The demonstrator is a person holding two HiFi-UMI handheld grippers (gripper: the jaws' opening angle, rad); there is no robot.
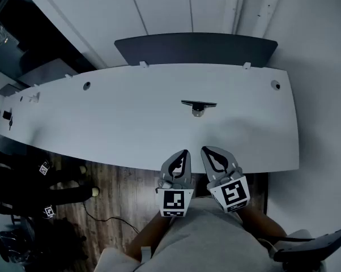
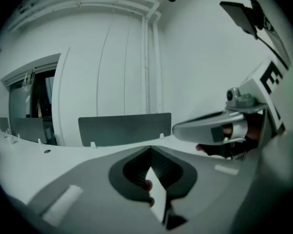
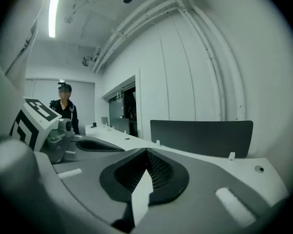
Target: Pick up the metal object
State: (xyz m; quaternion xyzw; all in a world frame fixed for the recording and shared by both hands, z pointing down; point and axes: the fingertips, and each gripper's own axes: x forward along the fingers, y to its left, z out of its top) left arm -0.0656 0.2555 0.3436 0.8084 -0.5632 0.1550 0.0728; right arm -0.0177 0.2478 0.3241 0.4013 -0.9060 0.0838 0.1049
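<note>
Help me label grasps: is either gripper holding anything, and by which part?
Nothing is held. Left gripper and right gripper are shut, empty; the metal object lies on the table.

head view hangs over the person, looking steeply down on the whole white desk (image 1: 131, 118), with the dark divider panel (image 1: 196, 49) at its far edge and the left claw (image 1: 182, 157) and right claw (image 1: 211, 154) at the near one. left claw view sits low, tight behind its own jaws, facing across the desk to that same panel, right claw in at its right. right claw view, just as low and close, faces the panel too, angled left along the desk, catching the left claw.
</note>
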